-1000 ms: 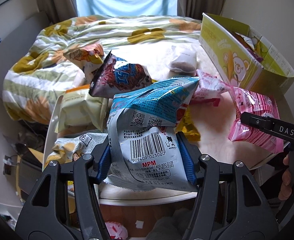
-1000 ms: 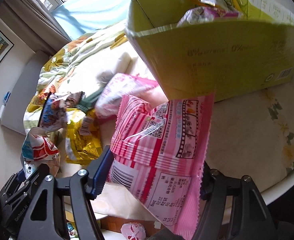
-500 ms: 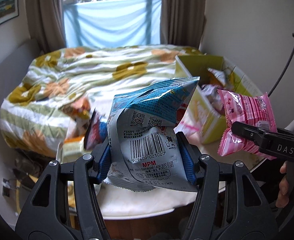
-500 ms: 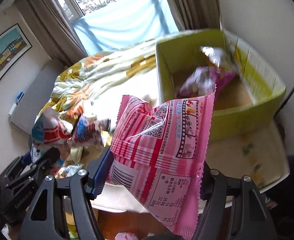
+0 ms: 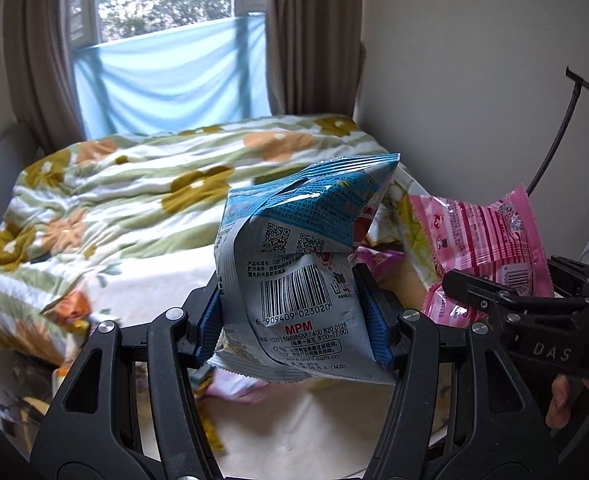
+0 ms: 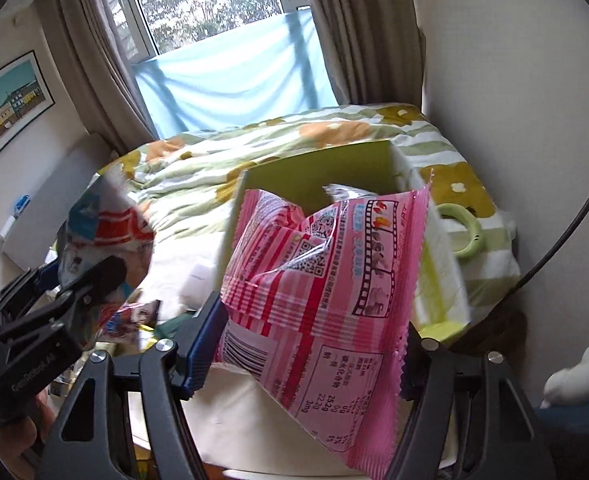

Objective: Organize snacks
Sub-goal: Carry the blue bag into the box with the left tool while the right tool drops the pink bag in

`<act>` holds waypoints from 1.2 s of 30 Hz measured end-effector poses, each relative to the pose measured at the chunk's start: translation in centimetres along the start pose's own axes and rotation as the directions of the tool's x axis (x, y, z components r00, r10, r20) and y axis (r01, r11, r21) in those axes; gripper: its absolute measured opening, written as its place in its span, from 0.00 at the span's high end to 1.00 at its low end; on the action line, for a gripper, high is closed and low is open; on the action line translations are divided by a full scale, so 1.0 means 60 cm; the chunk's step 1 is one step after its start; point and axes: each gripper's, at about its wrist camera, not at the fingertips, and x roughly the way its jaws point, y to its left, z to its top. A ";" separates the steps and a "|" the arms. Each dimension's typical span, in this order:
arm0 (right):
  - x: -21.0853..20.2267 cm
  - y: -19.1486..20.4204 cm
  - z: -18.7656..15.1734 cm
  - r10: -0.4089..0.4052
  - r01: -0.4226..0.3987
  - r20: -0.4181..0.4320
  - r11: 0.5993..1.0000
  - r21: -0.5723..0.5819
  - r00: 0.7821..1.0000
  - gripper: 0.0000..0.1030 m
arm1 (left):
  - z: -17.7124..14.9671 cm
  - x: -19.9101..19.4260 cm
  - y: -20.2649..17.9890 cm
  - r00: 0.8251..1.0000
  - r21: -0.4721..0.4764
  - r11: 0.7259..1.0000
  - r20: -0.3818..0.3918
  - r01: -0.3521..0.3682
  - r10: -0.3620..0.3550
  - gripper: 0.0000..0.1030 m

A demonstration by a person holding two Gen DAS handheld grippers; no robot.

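- Right now both bags are up in the air, so I judge this the carrying step: two snacks lifted clear of the surface (image 5: 318, 432) and headed for the box.
- Nearest in the left wrist view, the left gripper (image 5: 294, 320) is clamped on the blue-and-white snack bag (image 5: 302, 280), its blue pads pressed into both sides just below the barcode, the bag standing upright above the fingers.
- Beside it, the right gripper (image 6: 306, 344) pinches the pink striped snack bag (image 6: 326, 288) by its lower part; the bag leans up and forward, and its top covers part of the box mouth in that view.
- Just beyond the pink bag sits the yellow-green cardboard box (image 6: 318, 172), open at the top, with at least one packet showing inside.
- Next, I'd say, each bag has to come over the opening and be let go, one gripper at a time so they don't crowd each other.
- Count: two grippers, two bags in hand, one box.
- Loose packets on the surface near the left gripper are too blurred to count; I make out a few.
- Farthest back lie the flowered bedspread (image 5: 134, 200), a green ring-shaped thing (image 6: 464, 232) on it, and the curtained window (image 6: 214, 8).
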 end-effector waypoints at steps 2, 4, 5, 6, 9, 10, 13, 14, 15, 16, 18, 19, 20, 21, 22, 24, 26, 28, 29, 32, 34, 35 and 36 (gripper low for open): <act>0.010 -0.021 0.010 -0.007 0.007 -0.015 1.000 -0.004 1.000 0.36 | 0.011 0.036 -0.028 0.999 0.017 1.000 -0.031 0.004 -0.004 0.46; 0.021 -0.045 0.023 -0.018 0.018 -0.023 1.000 -0.007 1.000 0.36 | 0.018 0.074 -0.050 0.997 0.029 1.000 -0.072 0.010 -0.008 0.46; 0.027 -0.054 0.026 -0.023 0.023 -0.031 1.000 -0.008 0.999 0.36 | 0.021 0.091 -0.060 0.996 0.029 0.999 -0.092 0.019 -0.016 0.45; 0.030 -0.063 0.027 -0.026 0.025 -0.037 1.000 -0.006 0.999 0.36 | 0.023 0.107 -0.067 0.993 0.030 0.999 -0.112 0.023 -0.020 0.45; 0.042 -0.085 0.031 -0.026 0.026 -0.057 1.000 -0.005 0.998 0.36 | 0.026 0.145 -0.081 0.986 0.029 0.999 -0.166 0.029 -0.024 0.36; 0.044 -0.090 0.032 -0.031 0.031 -0.062 1.000 -0.007 0.998 0.36 | 0.022 0.150 -0.078 0.984 0.028 0.999 -0.175 0.021 -0.015 0.15; 0.053 -0.107 0.031 -0.030 0.030 -0.082 1.000 0.000 0.996 0.36 | 0.014 0.148 -0.072 0.987 0.014 1.000 -0.160 -0.019 0.021 0.01; 0.057 -0.113 0.032 -0.029 0.030 -0.089 1.000 0.002 0.996 0.36 | 0.012 0.145 -0.066 0.987 0.000 1.000 -0.163 -0.009 0.009 0.01; 0.061 -0.118 0.031 -0.030 0.030 -0.096 1.000 0.003 0.995 0.36 | 0.009 0.143 -0.062 0.986 -0.010 1.000 -0.167 -0.009 0.007 0.01; 0.062 -0.120 0.031 -0.028 0.029 -0.101 1.000 0.003 0.994 0.36 | 0.007 0.142 -0.060 0.985 -0.017 1.000 -0.172 -0.016 0.013 0.01; 0.068 -0.126 0.032 -0.022 0.022 -0.111 1.000 -0.002 0.994 0.36 | 0.002 0.139 -0.053 0.983 -0.024 0.999 -0.179 -0.037 0.032 0.01; 0.071 -0.126 0.034 -0.019 0.018 -0.115 1.000 -0.006 0.993 0.36 | -0.001 0.137 -0.050 0.983 -0.029 0.999 -0.182 -0.044 0.038 0.01; 0.072 -0.124 0.036 -0.016 0.014 -0.116 1.000 -0.012 0.993 0.36 | -0.004 0.136 -0.045 0.982 -0.035 0.998 -0.185 -0.048 0.040 0.01; 0.075 -0.122 0.040 -0.009 0.007 -0.117 1.000 -0.021 0.993 0.36 | -0.006 0.135 -0.041 0.981 -0.041 0.998 -0.190 -0.055 0.047 0.01; 0.078 -0.118 0.044 0.000 -0.003 -0.119 1.000 -0.027 0.993 0.36 | -0.008 0.133 -0.038 0.980 -0.047 0.997 -0.192 -0.063 0.053 0.01; 0.085 -0.110 0.055 0.024 -0.028 -0.124 0.999 -0.033 0.992 0.35 | -0.011 0.124 -0.030 0.981 -0.060 0.996 -0.187 -0.071 0.058 0.01; 0.094 -0.099 0.064 0.037 -0.043 -0.128 0.998 -0.044 0.991 0.34 | -0.011 0.115 -0.027 0.982 -0.068 0.995 -0.179 -0.080 0.066 0.01; 0.108 -0.090 0.074 0.041 -0.049 -0.139 0.997 -0.055 0.989 0.34 | -0.009 0.111 -0.024 0.981 -0.068 0.993 -0.178 -0.092 0.078 0.01; 0.114 -0.087 0.077 0.042 -0.050 -0.141 0.997 -0.056 0.989 0.34 | -0.009 0.109 -0.022 0.980 -0.067 0.993 -0.179 -0.096 0.082 0.01; 0.129 -0.087 0.088 0.047 -0.053 -0.142 0.998 -0.040 0.989 0.34 | -0.010 0.106 -0.015 0.979 -0.064 0.992 -0.181 -0.105 0.092 0.01; 0.136 -0.090 0.092 0.048 -0.051 -0.132 0.999 -0.017 0.990 0.31 | -0.010 0.104 -0.010 0.978 -0.067 0.992 -0.183 -0.110 0.096 0.01; 0.138 -0.093 0.092 0.045 -0.045 -0.125 0.999 -0.002 0.991 0.23 | -0.010 0.106 -0.009 0.978 -0.068 0.992 -0.183 -0.111 0.097 0.01; 0.138 -0.094 0.092 0.044 -0.043 -0.118 0.999 0.007 0.992 0.10 | -0.010 0.105 -0.007 0.978 -0.067 0.991 -0.183 -0.113 0.099 0.01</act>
